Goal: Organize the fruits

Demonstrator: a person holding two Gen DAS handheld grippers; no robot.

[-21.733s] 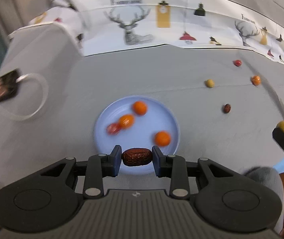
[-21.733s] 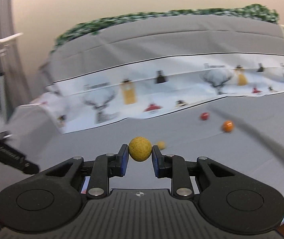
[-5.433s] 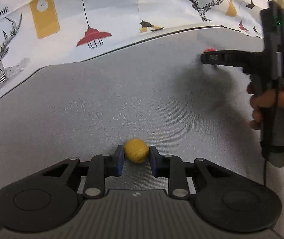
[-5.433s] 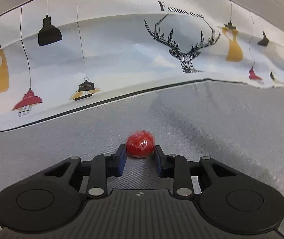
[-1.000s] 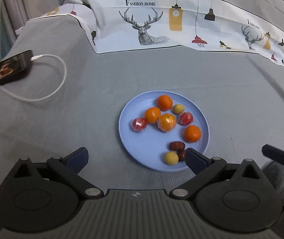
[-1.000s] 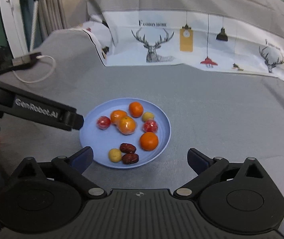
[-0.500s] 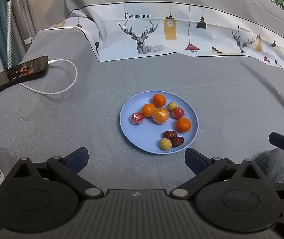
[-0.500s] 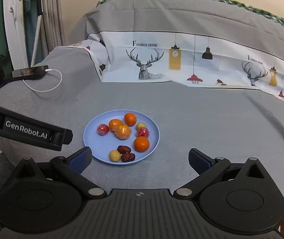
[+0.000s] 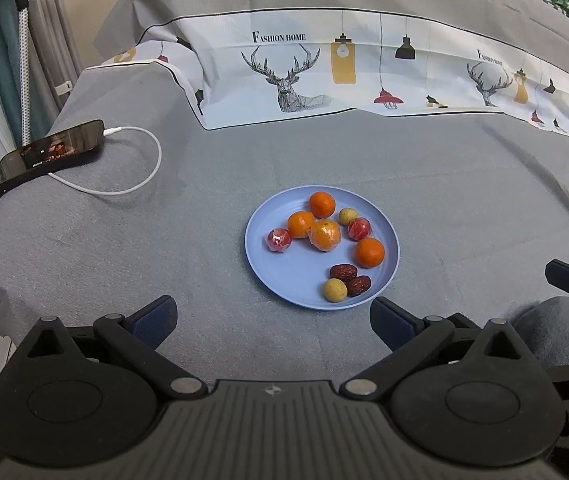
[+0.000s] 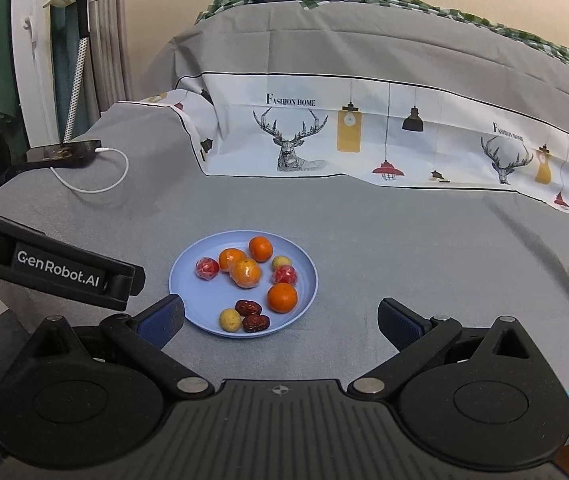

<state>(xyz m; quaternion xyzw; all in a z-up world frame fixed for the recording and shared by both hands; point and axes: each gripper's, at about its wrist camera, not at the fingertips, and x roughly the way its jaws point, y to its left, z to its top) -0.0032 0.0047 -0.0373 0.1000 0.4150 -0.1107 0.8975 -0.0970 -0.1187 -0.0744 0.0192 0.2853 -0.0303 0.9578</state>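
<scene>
Left gripper (image 9: 271,318): jaws wide, empty, touching nothing, held above the grey cloth (image 9: 124,264).
Right gripper (image 10: 280,322): likewise wide and empty, clear of the plate.
Plate (image 9: 260,256), blue, at 12 o'clock just beyond both: nine fruits.
- near rim, 5 o'clock: two dates (image 9: 344,271), one yellow fruit (image 9: 334,290);
- centre to 12 o'clock: four oranges (image 9: 325,234), two red fruits (image 9: 279,239), a second yellow.
No loose fruit shows on the cloth; gathering judged complete.
Phone (image 9: 50,152), 10 o'clock, far.
</scene>
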